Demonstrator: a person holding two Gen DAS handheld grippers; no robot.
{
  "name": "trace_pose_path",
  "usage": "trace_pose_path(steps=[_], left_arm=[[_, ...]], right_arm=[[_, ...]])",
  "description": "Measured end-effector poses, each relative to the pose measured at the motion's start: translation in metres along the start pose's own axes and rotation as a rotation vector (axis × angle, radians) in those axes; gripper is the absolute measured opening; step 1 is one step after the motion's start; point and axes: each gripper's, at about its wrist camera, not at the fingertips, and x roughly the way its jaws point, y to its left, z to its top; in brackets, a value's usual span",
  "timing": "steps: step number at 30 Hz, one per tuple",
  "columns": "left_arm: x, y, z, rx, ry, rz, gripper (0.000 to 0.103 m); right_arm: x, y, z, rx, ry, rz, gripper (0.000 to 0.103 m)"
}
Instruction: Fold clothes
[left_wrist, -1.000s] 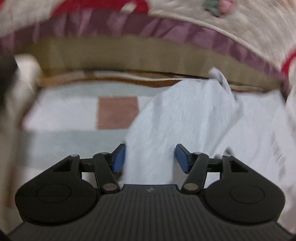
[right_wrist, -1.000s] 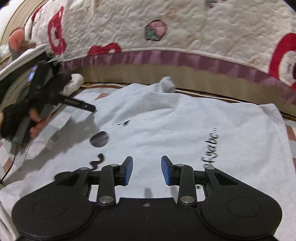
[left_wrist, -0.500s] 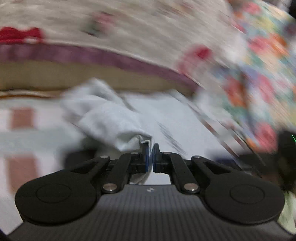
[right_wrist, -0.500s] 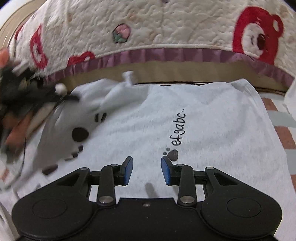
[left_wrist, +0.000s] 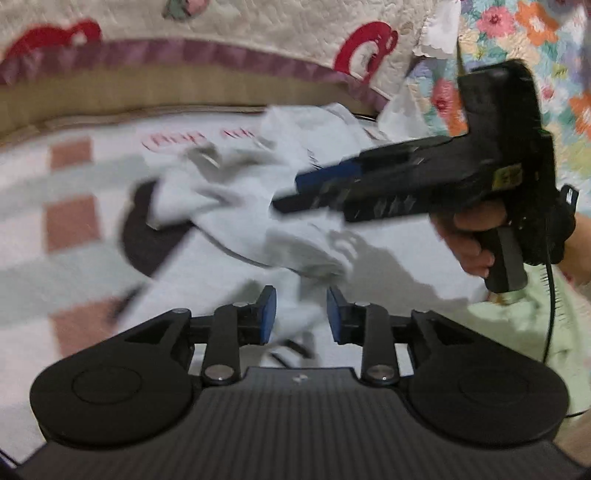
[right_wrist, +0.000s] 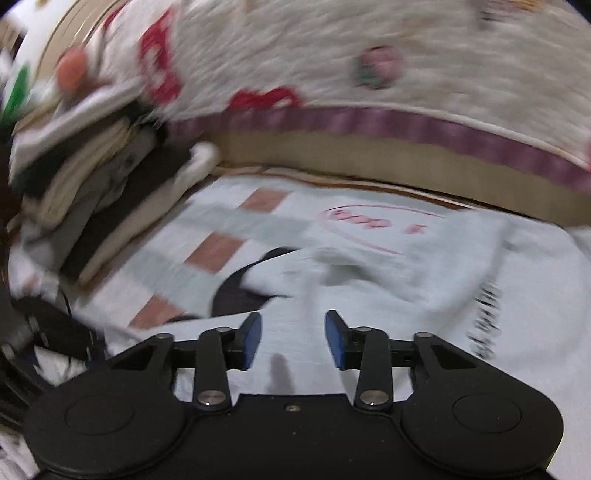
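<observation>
We have the white T-shirt (left_wrist: 258, 221) lying on the checked blanket (left_wrist: 70, 218), one side of it thrown over the rest in a loose, rumpled flap, so it sits part-way between flat and folded. Our left gripper (left_wrist: 301, 314) hangs low over the near cloth with its jaws parted and nothing between the blue pads; a strip of shirt shows through the gap beneath, but we judge it is not pinched. Our right gripper (right_wrist: 291, 339) is likewise spread wide and empty over the shirt's body, and in the left view we see it reach in from the side, held by our hand (left_wrist: 469, 240), placed, we think, to pin or smooth the flap.

The shirt is soft cotton knit, limp, creasing into shallow ridges, with dark print (right_wrist: 484, 325) along one side and a red oval mark (right_wrist: 376, 225) near its far edge. The blanket has a flat weave of pale grey bands and brick-coloured squares. Behind rises a quilted cover (right_wrist: 369, 55), puffy and stitched, edged in shiny purple trim. A stack of folded clothes (right_wrist: 96, 192) sits at the left, blurred
</observation>
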Motion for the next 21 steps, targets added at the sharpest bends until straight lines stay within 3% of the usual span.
trace_pose_path(steps=[3,5,6,7,9,10,14,16,17,19,21], left_arm=[[-0.008,0.016,0.003,-0.034,-0.001,0.028,0.038],[-0.01,0.026,0.001,-0.088,-0.004,0.009,0.038],[-0.01,0.029,-0.002,-0.11,-0.003,0.001,0.038],[-0.01,0.029,-0.004,-0.109,0.001,0.014,0.038],[-0.008,0.029,-0.008,-0.103,0.012,0.037,0.038],[-0.008,0.03,-0.009,-0.122,0.017,0.034,0.039],[-0.002,0.037,-0.012,-0.213,0.038,-0.012,0.041],[0.002,0.035,-0.012,-0.217,0.045,-0.016,0.041],[0.003,0.033,-0.012,-0.204,0.046,-0.01,0.041],[0.004,0.029,-0.012,-0.181,0.049,-0.001,0.042],[0.01,0.024,-0.01,-0.161,0.065,0.01,0.046]], right_arm=[[0.034,0.02,0.005,-0.003,0.059,-0.007,0.071],[0.056,0.024,0.0,0.021,0.104,-0.08,0.071],[0.061,0.024,-0.001,0.032,0.108,-0.111,0.061],[0.055,0.021,-0.002,0.041,0.079,-0.131,0.011],[0.044,0.014,-0.003,0.059,0.022,-0.172,0.004],[0.032,0.009,-0.003,0.098,-0.023,-0.178,0.004],[-0.048,-0.027,-0.028,0.515,-0.276,-0.095,0.005],[-0.06,-0.042,-0.055,0.656,-0.256,-0.144,0.008],[-0.06,-0.048,-0.069,0.698,-0.202,-0.207,0.008],[-0.058,-0.054,-0.095,0.728,-0.105,-0.33,0.008],[-0.063,-0.049,-0.105,0.686,-0.074,-0.371,0.009]])
